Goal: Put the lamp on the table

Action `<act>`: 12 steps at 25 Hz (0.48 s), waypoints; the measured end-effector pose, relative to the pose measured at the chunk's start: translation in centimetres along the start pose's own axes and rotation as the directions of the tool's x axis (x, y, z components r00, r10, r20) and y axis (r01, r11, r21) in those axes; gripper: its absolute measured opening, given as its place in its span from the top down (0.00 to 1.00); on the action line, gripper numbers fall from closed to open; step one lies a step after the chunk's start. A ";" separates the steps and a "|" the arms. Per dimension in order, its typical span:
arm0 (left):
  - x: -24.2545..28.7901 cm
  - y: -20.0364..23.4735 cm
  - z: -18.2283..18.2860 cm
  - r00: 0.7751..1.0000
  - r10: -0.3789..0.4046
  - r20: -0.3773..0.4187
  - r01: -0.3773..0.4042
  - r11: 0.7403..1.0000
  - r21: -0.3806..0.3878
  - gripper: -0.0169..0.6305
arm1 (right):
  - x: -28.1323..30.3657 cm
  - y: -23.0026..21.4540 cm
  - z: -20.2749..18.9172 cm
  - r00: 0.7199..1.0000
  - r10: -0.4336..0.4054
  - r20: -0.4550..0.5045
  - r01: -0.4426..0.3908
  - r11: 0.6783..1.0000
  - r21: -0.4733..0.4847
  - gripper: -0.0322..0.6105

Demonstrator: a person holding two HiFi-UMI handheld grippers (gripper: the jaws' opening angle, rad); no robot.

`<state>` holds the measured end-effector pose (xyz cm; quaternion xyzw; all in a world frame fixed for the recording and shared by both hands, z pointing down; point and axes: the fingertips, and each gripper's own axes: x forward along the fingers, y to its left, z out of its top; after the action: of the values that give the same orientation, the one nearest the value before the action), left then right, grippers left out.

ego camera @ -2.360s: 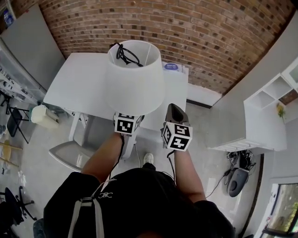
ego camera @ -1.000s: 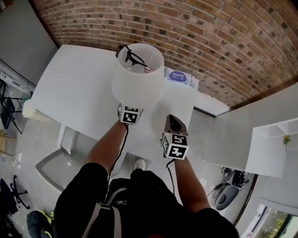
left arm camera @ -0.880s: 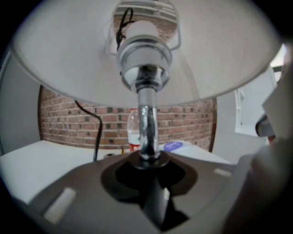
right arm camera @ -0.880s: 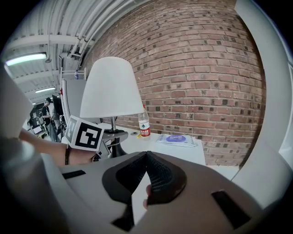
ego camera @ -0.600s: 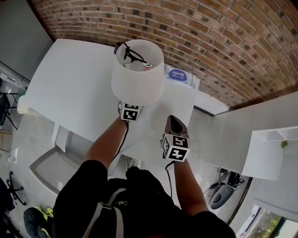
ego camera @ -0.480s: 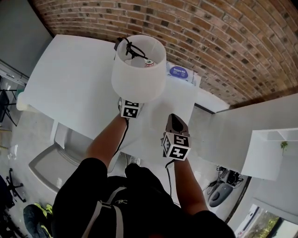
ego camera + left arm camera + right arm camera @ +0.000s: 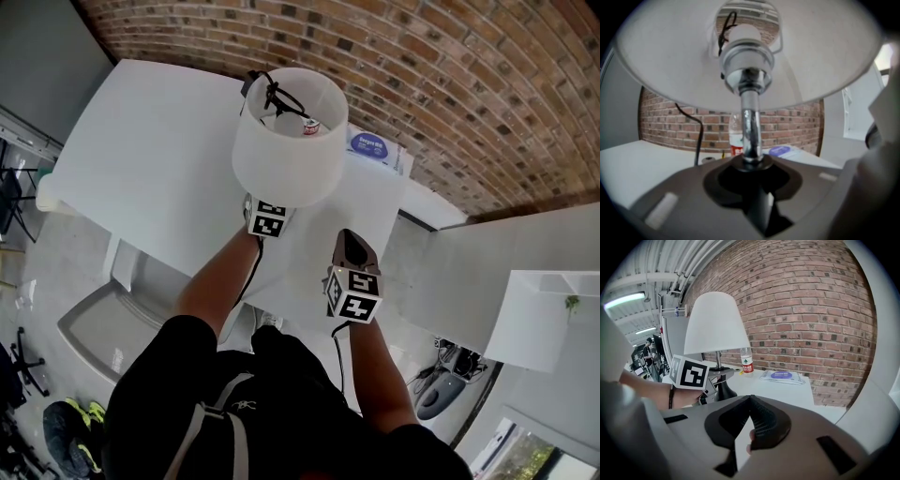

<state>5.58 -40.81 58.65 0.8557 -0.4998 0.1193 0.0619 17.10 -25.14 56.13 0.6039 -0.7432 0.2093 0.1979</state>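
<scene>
Lamp (image 7: 286, 150) now hangs farther across the table (image 7: 159, 150), your left gripper (image 7: 752, 171) clamped on its stem, right gripper (image 7: 749, 420) closed empty; lowering remains.

Top (image 7: 281, 394): black, short sleeves, grey strap (image 7: 208, 436) over the back
Left gripper (image 7: 752, 165): grey shell, white cube (image 7: 270, 217) with black square markers, black cable (image 7: 246, 281)
Right gripper (image 7: 750, 401): grey shell, black ribbed pads (image 7: 764, 420), matching cube (image 7: 353, 294)
</scene>
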 end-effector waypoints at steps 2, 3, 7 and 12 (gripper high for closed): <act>-0.1 0.0 0.0 1.000 0.002 0.002 -0.002 1.000 0.000 0.82 | 0.0 0.0 -0.1 1.000 -0.001 -0.004 0.001 1.000 0.002 0.96; -0.2 0.0 0.0 1.000 0.002 0.004 -0.002 1.000 0.001 0.82 | 0.0 0.0 -0.1 1.000 -0.002 -0.006 0.002 1.000 0.005 0.96; -0.6 0.1 -0.1 1.000 -0.002 0.026 0.002 1.000 0.016 0.82 | -0.2 -0.1 -0.3 1.000 -0.005 -0.001 0.005 1.000 0.013 0.96; -0.8 -0.3 -0.2 0.999 -0.012 0.053 0.011 1.000 0.028 0.82 | -0.5 -0.1 -1.7 1.000 -0.008 -0.015 0.008 1.000 0.017 0.96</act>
<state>5.39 -39.93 58.64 0.8622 -0.4946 0.1031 0.0374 17.32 -23.82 57.25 0.6069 -0.7375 0.2194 0.1991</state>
